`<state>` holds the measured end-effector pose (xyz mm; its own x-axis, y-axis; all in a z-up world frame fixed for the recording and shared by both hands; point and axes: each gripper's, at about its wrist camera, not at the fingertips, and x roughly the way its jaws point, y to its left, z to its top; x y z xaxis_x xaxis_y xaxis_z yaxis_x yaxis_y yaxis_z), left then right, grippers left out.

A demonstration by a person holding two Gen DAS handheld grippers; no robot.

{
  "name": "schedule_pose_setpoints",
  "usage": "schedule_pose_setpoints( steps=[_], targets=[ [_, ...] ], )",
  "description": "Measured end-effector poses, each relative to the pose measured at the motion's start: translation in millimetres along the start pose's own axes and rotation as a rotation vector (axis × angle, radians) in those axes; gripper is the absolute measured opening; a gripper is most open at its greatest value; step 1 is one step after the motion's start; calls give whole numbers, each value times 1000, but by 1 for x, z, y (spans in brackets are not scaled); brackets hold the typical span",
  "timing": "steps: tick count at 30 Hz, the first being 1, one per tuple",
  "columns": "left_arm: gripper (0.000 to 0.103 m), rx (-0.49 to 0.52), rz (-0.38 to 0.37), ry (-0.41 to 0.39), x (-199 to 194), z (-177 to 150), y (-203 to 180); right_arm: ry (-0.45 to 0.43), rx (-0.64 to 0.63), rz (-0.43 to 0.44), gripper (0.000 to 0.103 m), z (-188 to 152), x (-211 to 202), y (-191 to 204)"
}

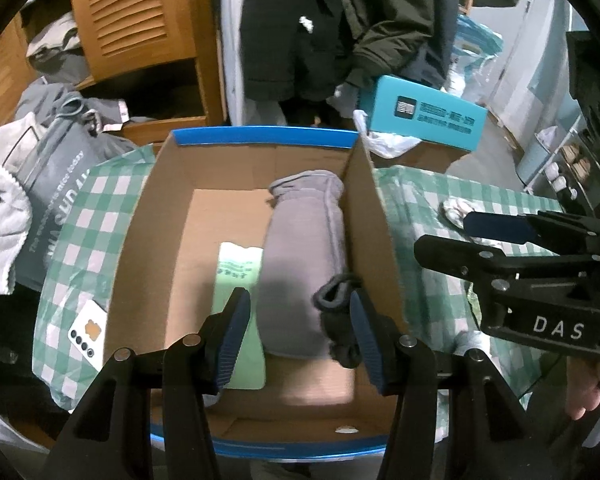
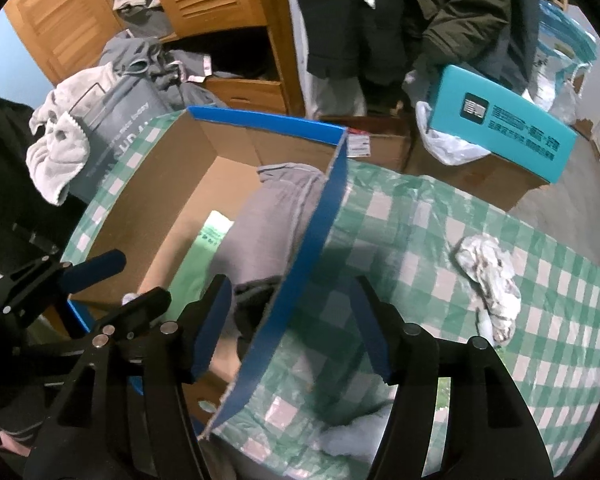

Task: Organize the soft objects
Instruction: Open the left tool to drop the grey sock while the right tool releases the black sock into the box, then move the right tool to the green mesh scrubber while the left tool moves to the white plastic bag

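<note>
Grey roll [image 1: 300, 264] lay inside box [image 1: 256, 146], along right wall, dark sock [image 1: 336, 320] on its near end. Left tongs [image 1: 298, 334] spread above it, empty. Right tongs [image 2: 296, 328] spread, straddling box wall. Crumpled cloth [image 2: 490, 280] on checked cover [image 2: 420, 220] apparently left to pack.

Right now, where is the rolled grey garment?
The rolled grey garment lies inside the cardboard box, against its right wall, beside a green packet, between the open left gripper's fingers.
</note>
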<state>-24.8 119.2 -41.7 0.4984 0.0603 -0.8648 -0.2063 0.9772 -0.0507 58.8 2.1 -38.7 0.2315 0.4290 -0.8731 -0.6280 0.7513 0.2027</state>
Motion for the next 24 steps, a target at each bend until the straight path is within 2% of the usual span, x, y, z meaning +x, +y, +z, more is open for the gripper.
schedule_pose_setpoints(
  steps=[11,24],
  targets=[
    [53,54,-34,9,2,1,-33,-2,61,-33,63,-19,-13,-41],
    [53,167,-65,19,7,2,-90,-4,134,-67,64,-47,-28,-91]
  ],
)
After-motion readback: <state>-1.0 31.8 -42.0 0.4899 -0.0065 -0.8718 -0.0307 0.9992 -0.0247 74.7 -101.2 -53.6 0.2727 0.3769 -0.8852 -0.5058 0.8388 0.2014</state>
